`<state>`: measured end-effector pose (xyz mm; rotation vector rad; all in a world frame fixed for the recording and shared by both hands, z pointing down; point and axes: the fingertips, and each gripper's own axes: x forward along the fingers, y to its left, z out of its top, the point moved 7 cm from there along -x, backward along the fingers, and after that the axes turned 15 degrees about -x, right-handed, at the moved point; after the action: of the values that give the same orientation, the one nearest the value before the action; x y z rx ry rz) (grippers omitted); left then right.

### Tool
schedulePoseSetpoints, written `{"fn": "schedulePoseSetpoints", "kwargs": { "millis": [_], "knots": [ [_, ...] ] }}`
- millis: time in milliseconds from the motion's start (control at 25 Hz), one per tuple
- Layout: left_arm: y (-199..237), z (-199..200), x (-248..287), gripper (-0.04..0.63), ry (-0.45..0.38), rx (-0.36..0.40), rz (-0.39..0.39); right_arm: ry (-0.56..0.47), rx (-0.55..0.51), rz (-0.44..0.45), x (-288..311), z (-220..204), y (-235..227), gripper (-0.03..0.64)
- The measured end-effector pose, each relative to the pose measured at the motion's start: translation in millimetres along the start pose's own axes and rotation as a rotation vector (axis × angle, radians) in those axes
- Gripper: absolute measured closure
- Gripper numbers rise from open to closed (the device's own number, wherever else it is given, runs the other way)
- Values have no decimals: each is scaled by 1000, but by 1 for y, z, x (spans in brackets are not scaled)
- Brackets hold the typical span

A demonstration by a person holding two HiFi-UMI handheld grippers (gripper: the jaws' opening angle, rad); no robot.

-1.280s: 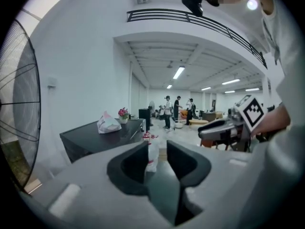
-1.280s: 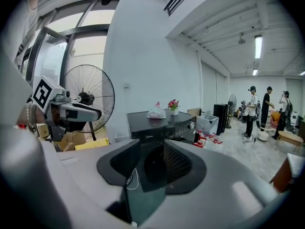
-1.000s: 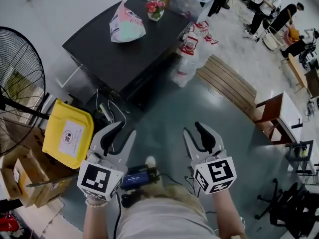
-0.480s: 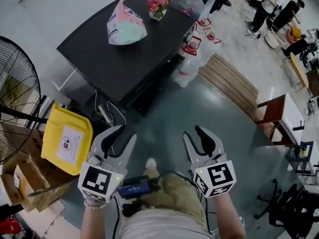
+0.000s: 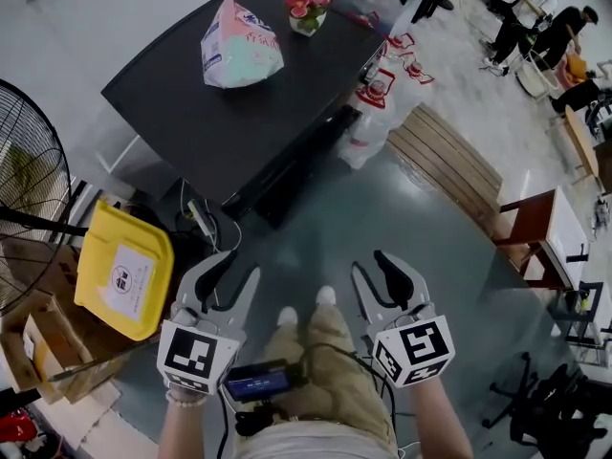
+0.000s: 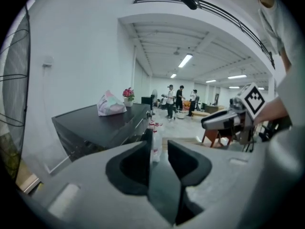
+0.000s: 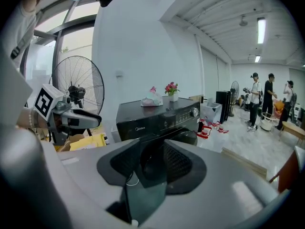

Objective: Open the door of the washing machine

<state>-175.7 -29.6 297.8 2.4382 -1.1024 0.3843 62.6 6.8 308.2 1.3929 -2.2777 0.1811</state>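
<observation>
The washer (image 5: 239, 94) is a black front-loader standing against the white wall, ahead of the person and to the left. In the right gripper view its round dark door (image 7: 190, 136) sits low in the front face below the control panel with a knob (image 7: 194, 112), and part of the door is hidden behind that gripper's fingers. On the washer's top surface lie a pale plastic bag (image 5: 239, 46) and, near the far corner, a small pot of pink flowers (image 5: 308, 8). White jugs with red caps (image 5: 373, 103) stand on the floor just beside the washer's right end, with a strip of wooden planks (image 5: 445, 165) beyond them. To the washer's left are a yellow bin (image 5: 122, 268), cardboard boxes (image 5: 57, 342) and a large standing fan (image 5: 29, 189). Both grippers are held low in front of the person, well apart from the washer, above the grey floor. The left gripper (image 5: 236, 273) has its fingers released and nothing between them; the jugs show far off through the gap. The right gripper (image 5: 370, 262) is likewise released and empty, aimed at the washer's front. People (image 5: 535, 22) stand far off at the right.
</observation>
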Motion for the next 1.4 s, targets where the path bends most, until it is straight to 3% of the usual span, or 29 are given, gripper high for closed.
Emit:
{"fn": "schedulePoseSetpoints", "kwargs": {
  "millis": [920, 1400],
  "knots": [
    [40, -71, 102, 463, 110, -20, 134, 52, -9, 114, 73, -54, -45, 477],
    [60, -112, 156, 463, 164, -63, 141, 51, -18, 169, 108, -81, -55, 479]
  ]
}}
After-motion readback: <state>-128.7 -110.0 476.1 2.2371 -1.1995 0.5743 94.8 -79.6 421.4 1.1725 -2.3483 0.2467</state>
